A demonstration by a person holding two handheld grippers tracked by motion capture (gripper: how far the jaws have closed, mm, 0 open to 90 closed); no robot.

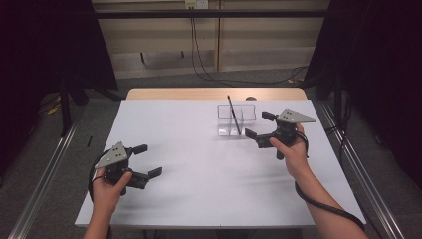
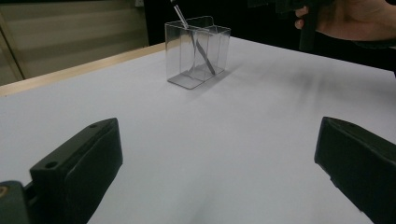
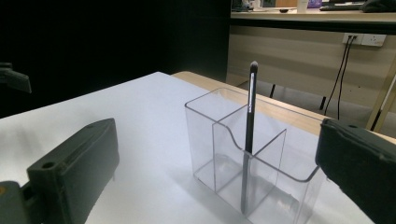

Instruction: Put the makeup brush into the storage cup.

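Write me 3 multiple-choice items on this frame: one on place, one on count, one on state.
1. Where is the clear holder?
A. by the right gripper
B. by the left gripper
C. on the floor

2. How many pens stand in the holder?
A. none
B. one
C. three

3. What state are the two grippers in?
A. both shut on the pen
B. left shut, right open
C. both open, holding nothing

Answers:
1 A: in the high view it sits at the table's far right, just ahead of the right gripper.
2 B: a single dark pen leans in it.
3 C: each gripper view shows its jaws wide apart over bare table.
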